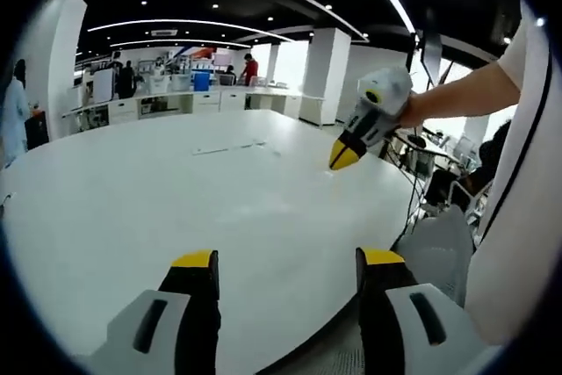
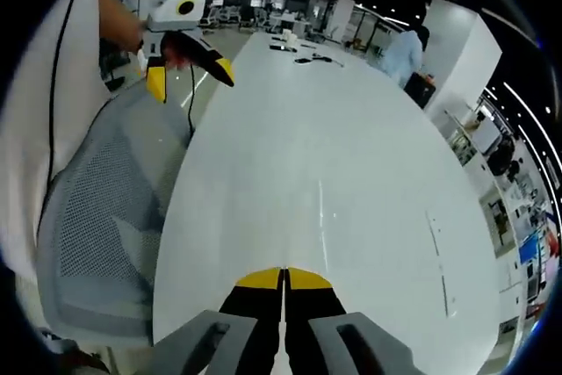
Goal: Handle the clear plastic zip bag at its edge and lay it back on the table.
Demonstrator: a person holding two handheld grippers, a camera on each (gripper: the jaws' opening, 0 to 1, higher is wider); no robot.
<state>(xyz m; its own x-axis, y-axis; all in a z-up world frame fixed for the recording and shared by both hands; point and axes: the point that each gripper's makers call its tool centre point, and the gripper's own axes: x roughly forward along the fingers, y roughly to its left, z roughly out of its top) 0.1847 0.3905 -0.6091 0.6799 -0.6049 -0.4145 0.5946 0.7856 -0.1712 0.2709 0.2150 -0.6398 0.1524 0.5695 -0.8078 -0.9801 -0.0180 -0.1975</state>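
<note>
In the left gripper view, the left gripper (image 1: pixel 285 261) points forward with its two yellow-tipped jaws standing wide apart. The right gripper (image 1: pixel 344 155) comes in from the right side, held in a hand (image 1: pixel 411 110) on a bare forearm, tilted down, its jaws pressed together. In the right gripper view, the right gripper (image 2: pixel 284 278) has its jaws closed, tip against tip. The left gripper (image 2: pixel 189 72) appears at the upper left with its jaws spread apart.
</note>
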